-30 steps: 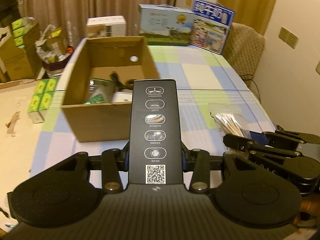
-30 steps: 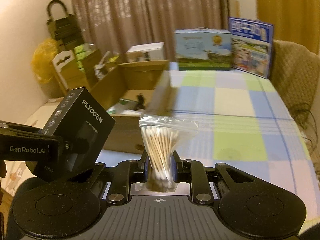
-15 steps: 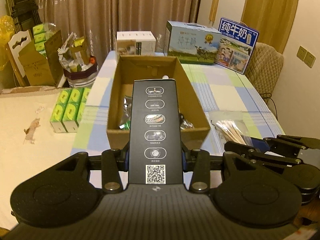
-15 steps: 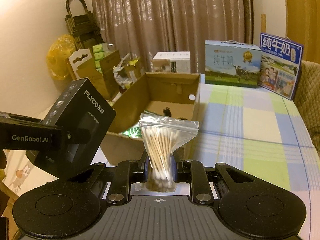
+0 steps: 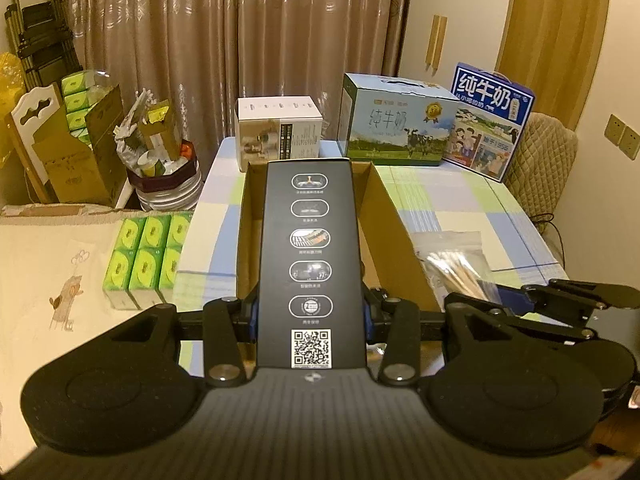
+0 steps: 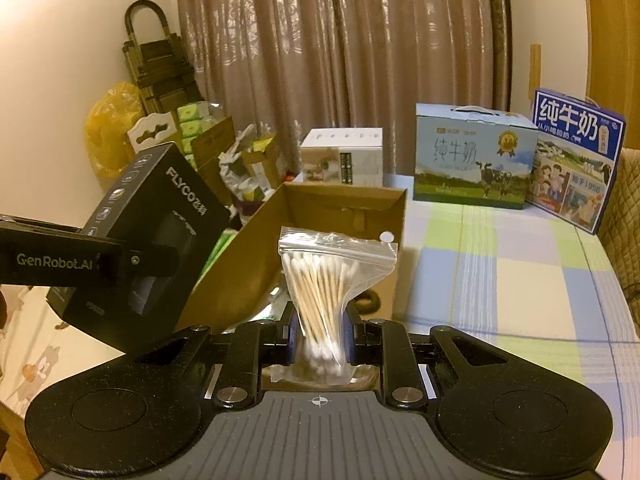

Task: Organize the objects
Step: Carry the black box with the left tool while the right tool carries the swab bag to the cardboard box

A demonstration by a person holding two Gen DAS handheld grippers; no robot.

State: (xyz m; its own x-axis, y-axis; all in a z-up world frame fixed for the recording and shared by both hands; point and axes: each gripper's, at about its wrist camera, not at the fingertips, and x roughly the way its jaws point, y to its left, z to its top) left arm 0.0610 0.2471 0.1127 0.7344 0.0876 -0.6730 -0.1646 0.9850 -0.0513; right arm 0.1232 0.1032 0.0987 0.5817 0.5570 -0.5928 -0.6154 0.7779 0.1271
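Left wrist: left tongs [image 5: 310, 316] pinching black box [image 5: 310, 256]; right tongs [image 6: 320, 338] pinching swab bag [image 6: 324, 280].

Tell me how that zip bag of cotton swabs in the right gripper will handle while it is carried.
The zip bag of cotton swabs is probably floppy: the right gripper pinches it into a waist and the top fans out. It looks light, mere thin sticks in clear film. The smooth plastic may slip, so the squeeze seems wise.

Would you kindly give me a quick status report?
Left gripper shut on black FLYCO box. Right gripper shut on cotton swab bag. Both short of open cardboard box; nothing between.
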